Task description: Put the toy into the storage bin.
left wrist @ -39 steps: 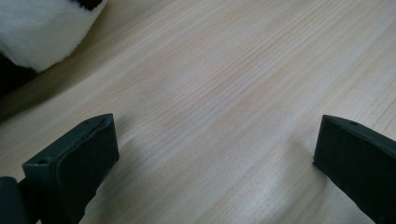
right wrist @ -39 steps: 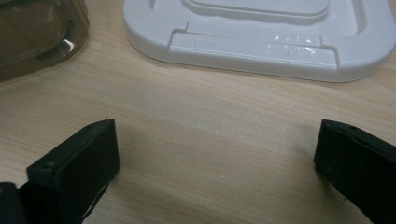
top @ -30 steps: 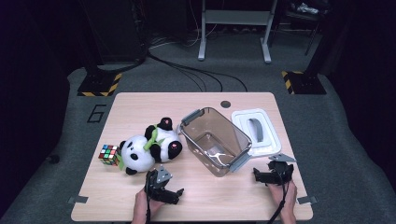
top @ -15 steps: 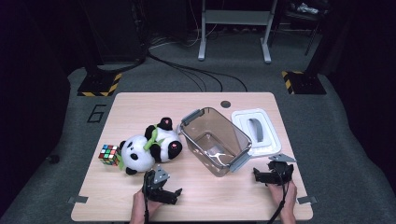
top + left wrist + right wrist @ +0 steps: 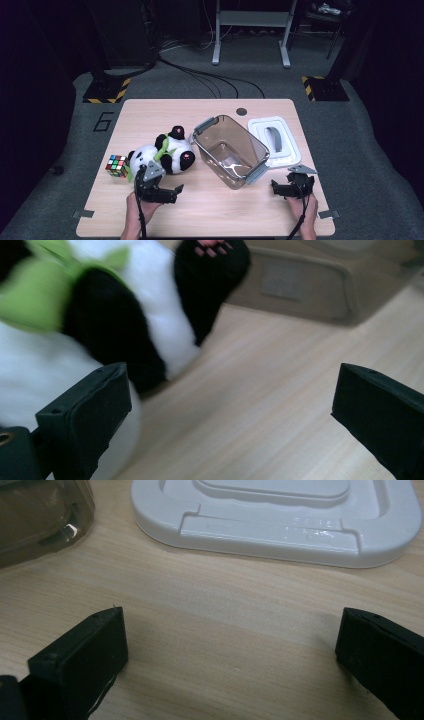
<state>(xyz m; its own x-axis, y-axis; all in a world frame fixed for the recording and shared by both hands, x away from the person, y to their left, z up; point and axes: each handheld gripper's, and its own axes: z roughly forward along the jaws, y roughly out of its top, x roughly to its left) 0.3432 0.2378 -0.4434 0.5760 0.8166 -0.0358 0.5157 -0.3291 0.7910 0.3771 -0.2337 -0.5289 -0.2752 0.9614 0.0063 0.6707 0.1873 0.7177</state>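
1. Now our left gripper (image 5: 161, 189) has edged nearer the toy panda (image 5: 162, 155), jaws spread wide, one almost against its fur.
2. Our right gripper (image 5: 290, 189) waits wide too, gripping nothing, near the lid (image 5: 280, 517).
3. Likely the panda goes into the container (image 5: 229, 150) next.

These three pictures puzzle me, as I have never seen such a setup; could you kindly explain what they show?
A person sits at a wooden table holding a two-jaw tool in each hand. The high view looks down from above; each other picture comes from a camera on one tool. The left gripper, open, is beside a plush panda; its own view shows the panda close up. The right gripper, open, faces a white lid. Between them stands a clear lidless box; a puzzle cube lies far left. Nothing is held.
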